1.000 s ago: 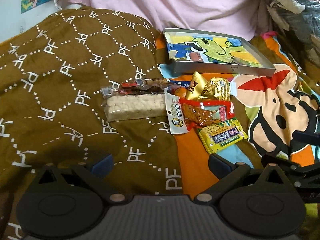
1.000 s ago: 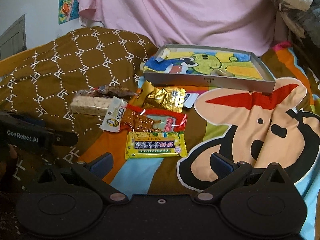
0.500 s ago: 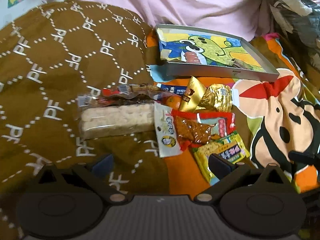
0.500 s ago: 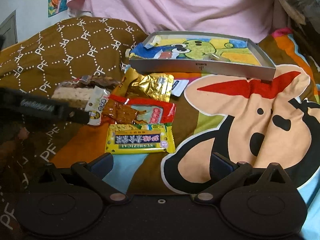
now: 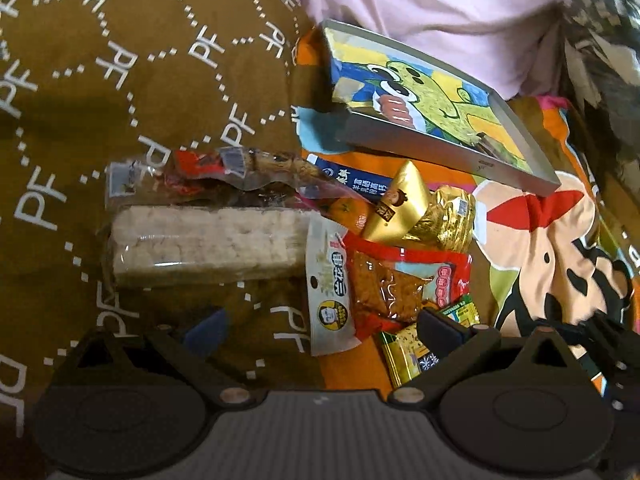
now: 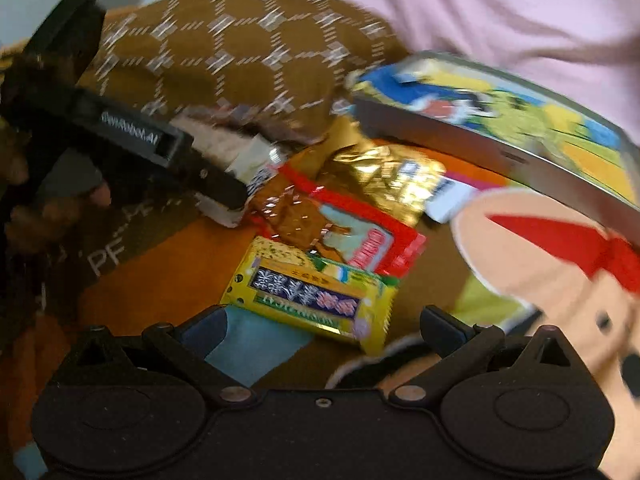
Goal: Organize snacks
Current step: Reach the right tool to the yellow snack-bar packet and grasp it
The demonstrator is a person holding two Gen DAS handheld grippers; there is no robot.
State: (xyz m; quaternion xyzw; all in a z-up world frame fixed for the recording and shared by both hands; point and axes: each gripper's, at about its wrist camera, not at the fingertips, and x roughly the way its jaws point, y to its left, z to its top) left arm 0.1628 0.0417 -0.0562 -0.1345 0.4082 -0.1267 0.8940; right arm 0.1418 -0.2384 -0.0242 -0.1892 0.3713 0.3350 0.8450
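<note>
Bed surface: brown "PF" patterned blanket on one side, cartoon-print sheet on the other, pink fabric bunched behind. Landmark is the shallow grey box with the cartoon lining.

Snack pile sits just in front of the box, none of it inside as far as I can see:
- gold foil pack, nearest the box, with a blue-labelled packet beside it
- red pack with brown strips, in front of the gold one, overlapping a white sachet
- yellow-green pack, furthest from the box
- long clear-wrapped rice-puff bar, off the box's left corner on the blanket, with a clear wrapper of dark sticks touching its far edge

Left claw: wide, holding nothing, low over the pile with the white sachet between the fingers; right-hand finger sits over the yellow-green pack's edge.
Right claw: wide, empty, right at the yellow-green pack. That view is motion-blurred.

Progress: looks like the very start. Box interior seems to hold only a small item I can't identify; every snack is left to move. My guess is the box is the destination. First grasp not yet closed; overlapping flat packs may drag neighbours.
</note>
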